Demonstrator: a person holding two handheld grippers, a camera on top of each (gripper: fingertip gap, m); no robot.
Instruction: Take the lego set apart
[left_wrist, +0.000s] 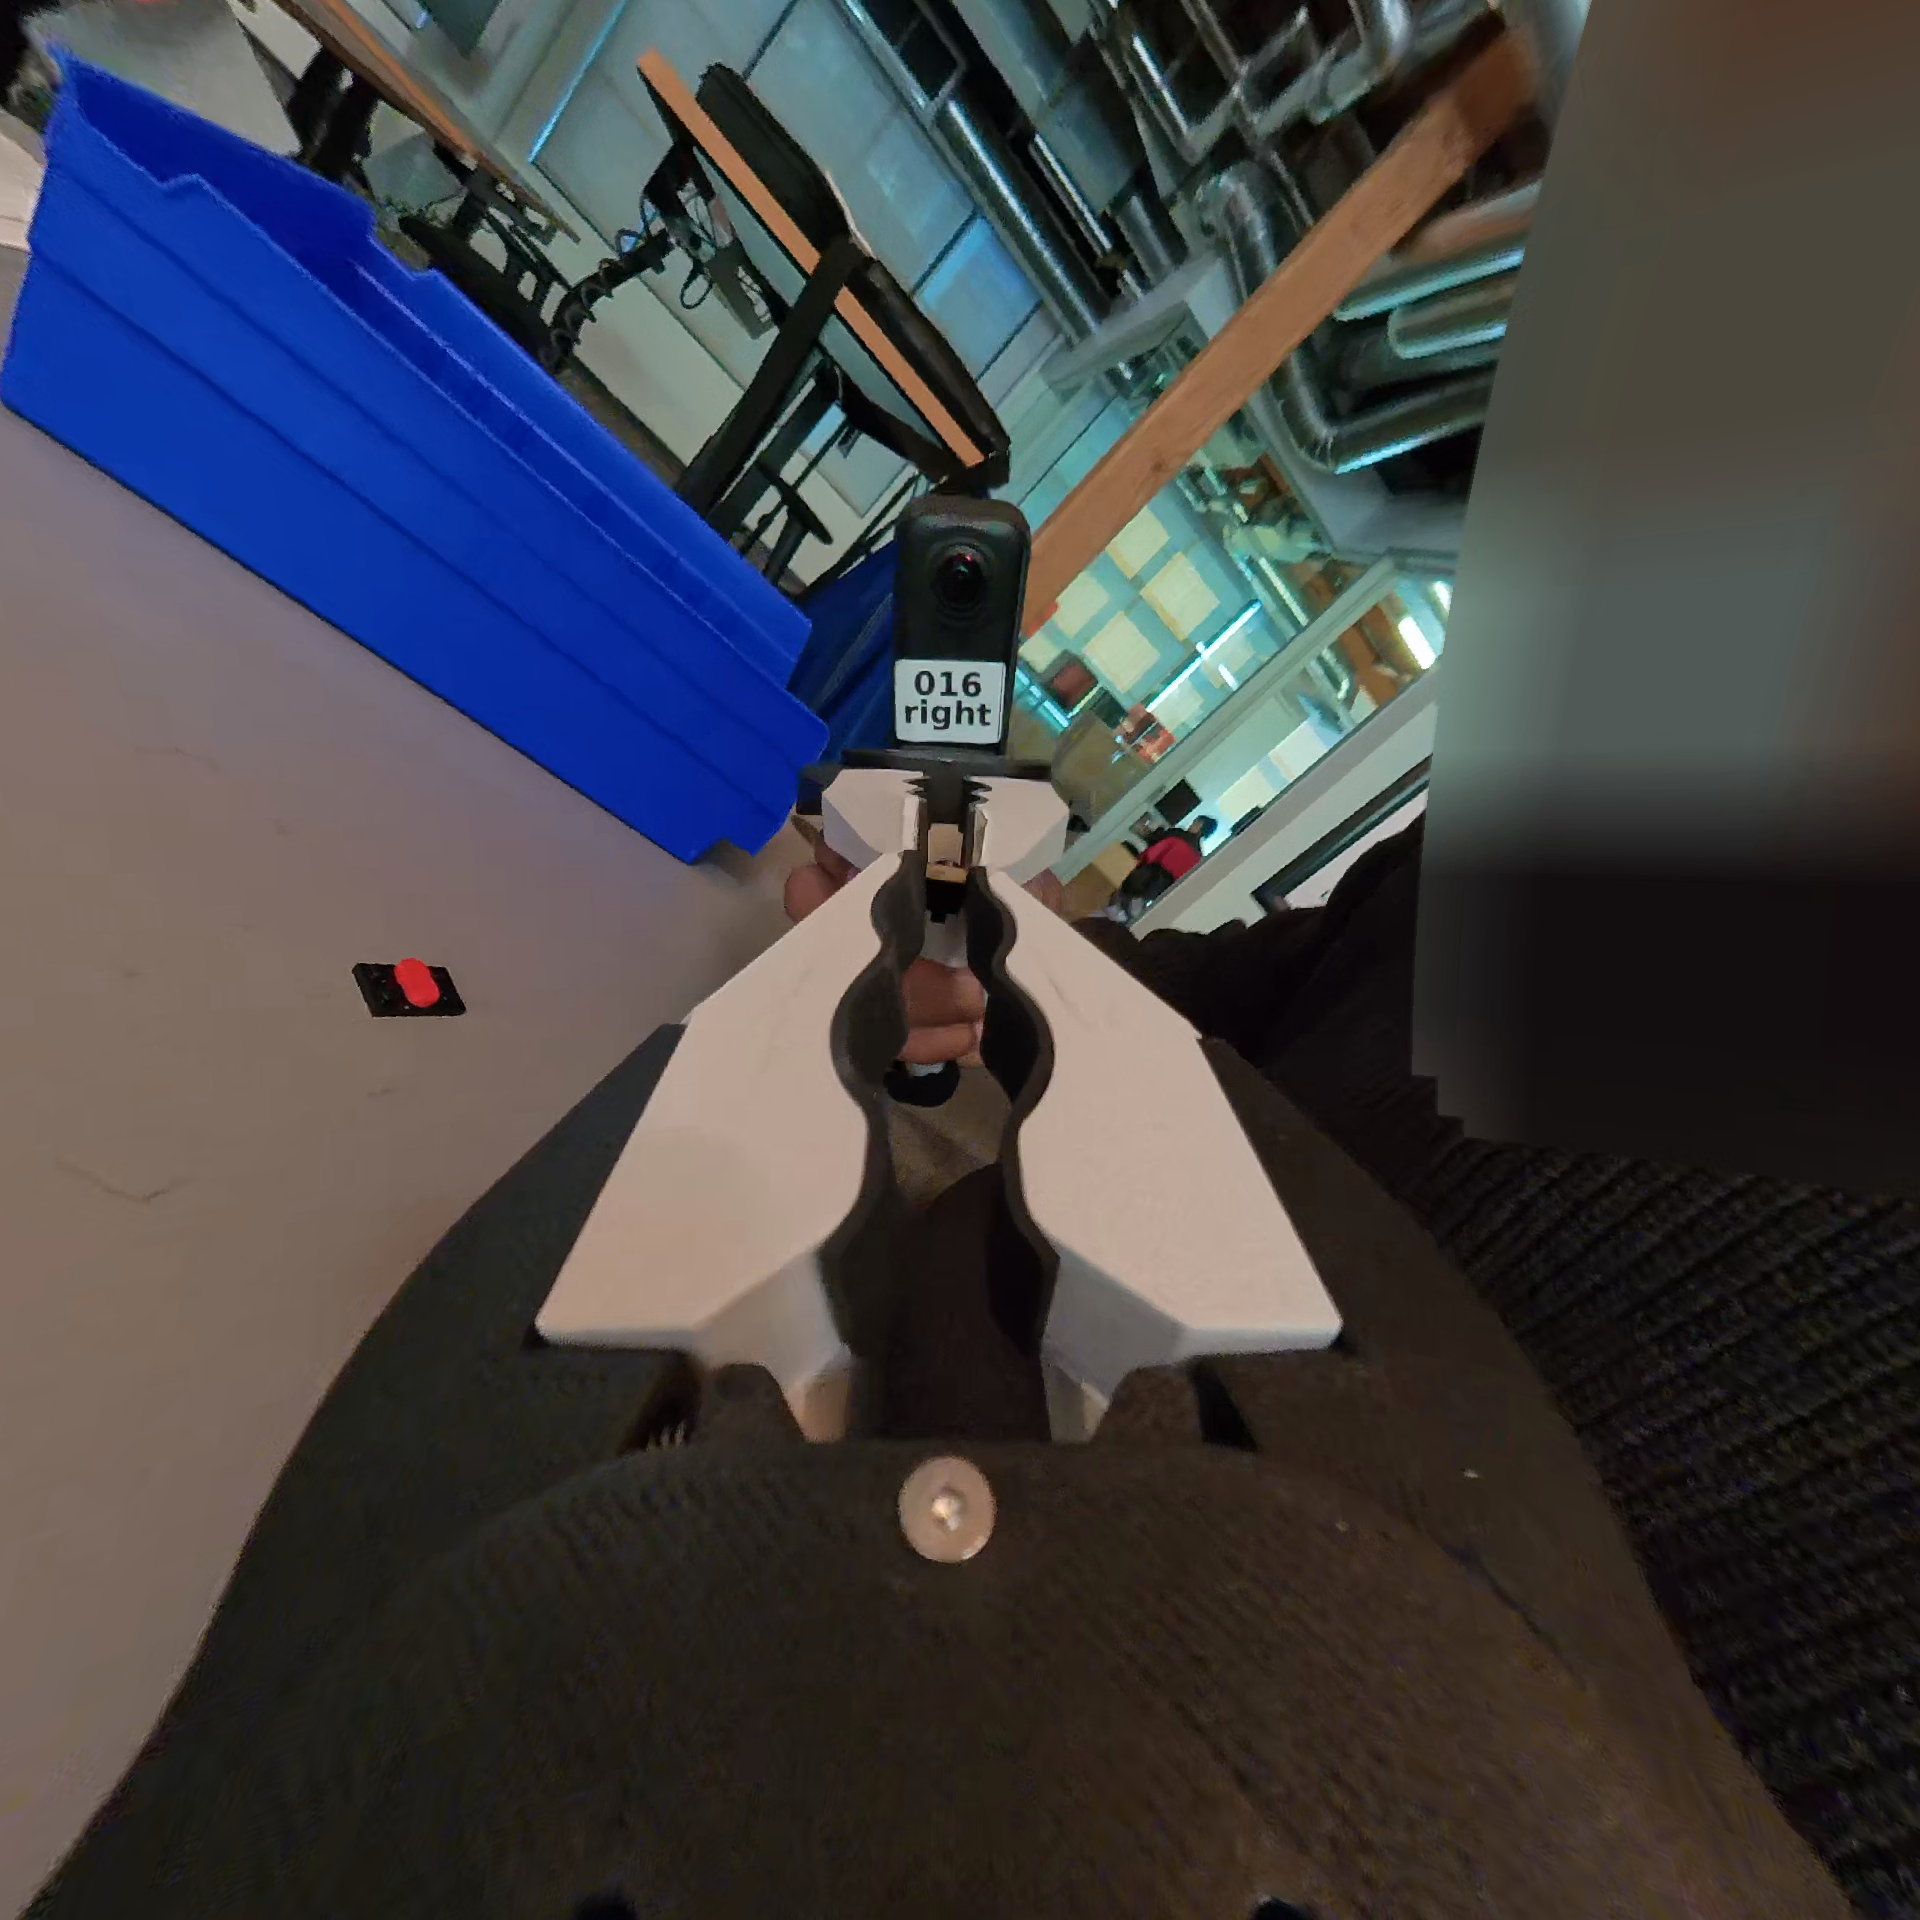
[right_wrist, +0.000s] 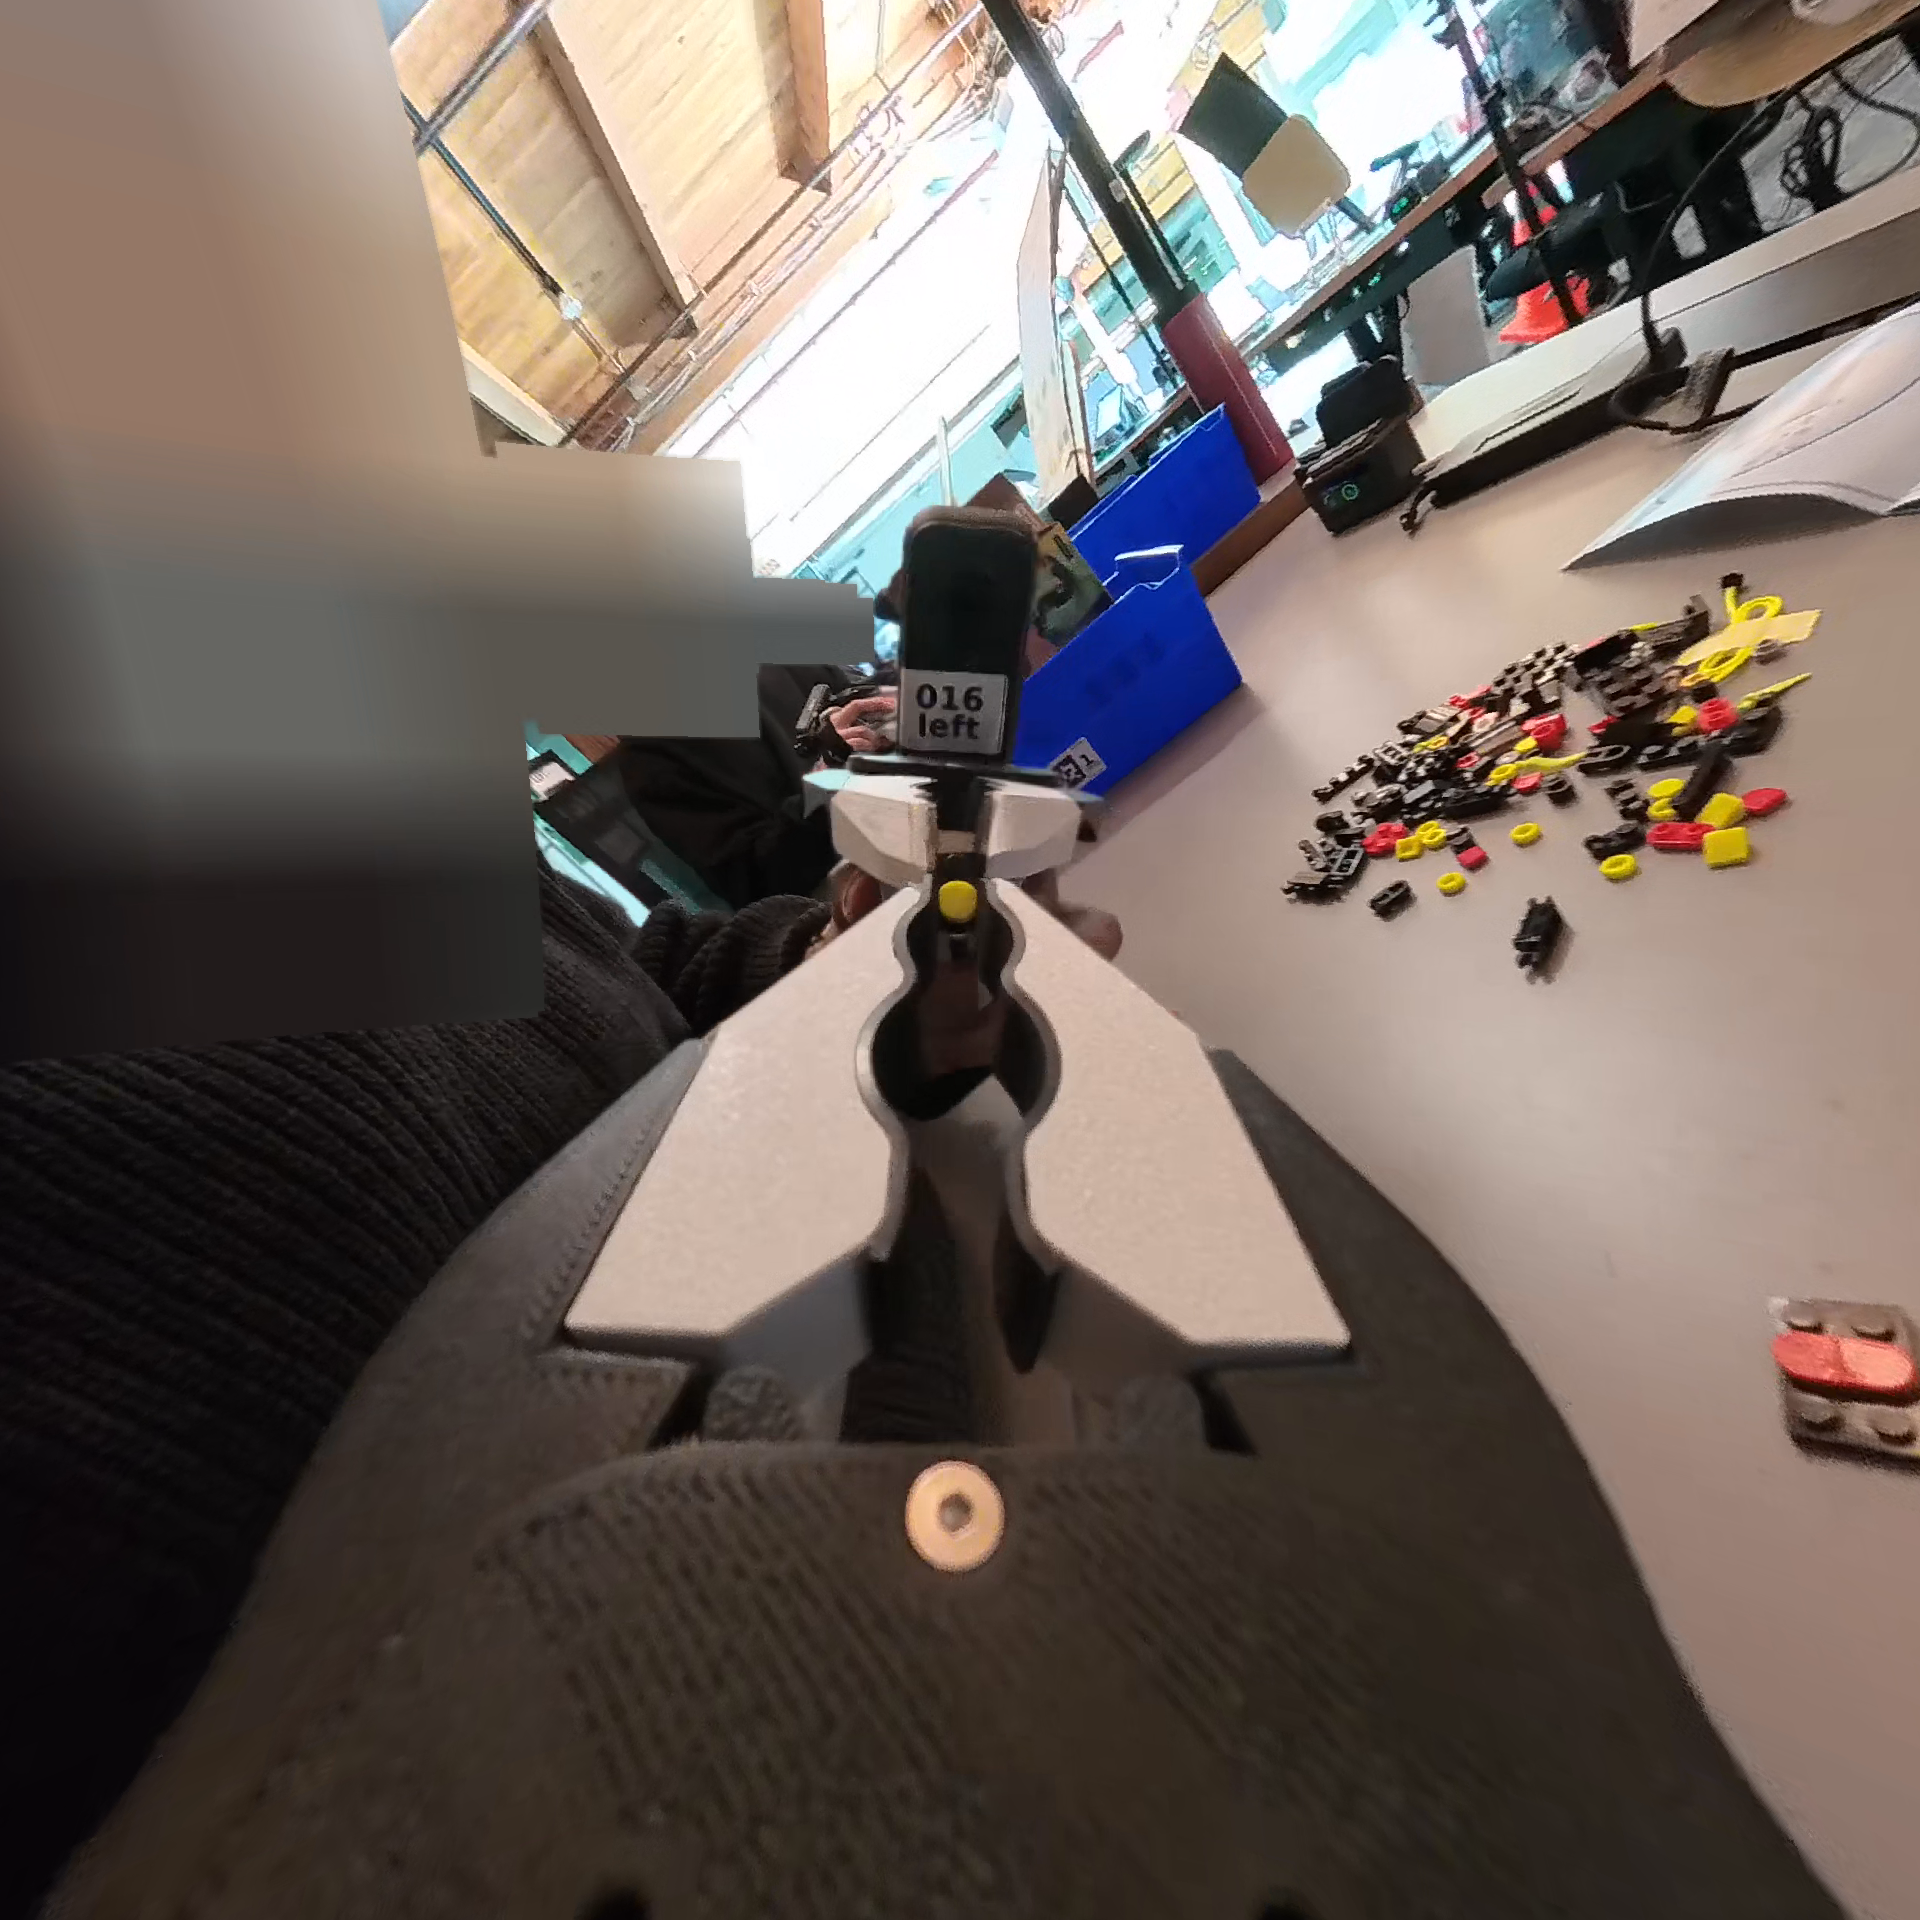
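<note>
My two grippers meet tip to tip above the table. In the left wrist view my left gripper (left_wrist: 941, 883) is shut on a small black and tan lego assembly (left_wrist: 943, 868), and the right gripper (left_wrist: 940, 821) grips it from the far side. In the right wrist view my right gripper (right_wrist: 954, 906) is shut on the same lego assembly, which shows here as a yellow round stud (right_wrist: 956, 899) on a black part, with the left gripper (right_wrist: 954, 831) just beyond it. A pile of loose black, red and yellow lego pieces (right_wrist: 1558, 769) lies on the table to the right.
A black plate with a red piece (left_wrist: 408, 987) lies alone on the table (left_wrist: 260, 1143). A red and grey piece (right_wrist: 1844, 1382) lies near the right gripper. A blue bin (left_wrist: 416, 436) stands at the back, with blue bins (right_wrist: 1132, 644), a booklet (right_wrist: 1766, 457) and a black device (right_wrist: 1361, 457) in the right wrist view. Less than 4 cm separates the two grippers' tips.
</note>
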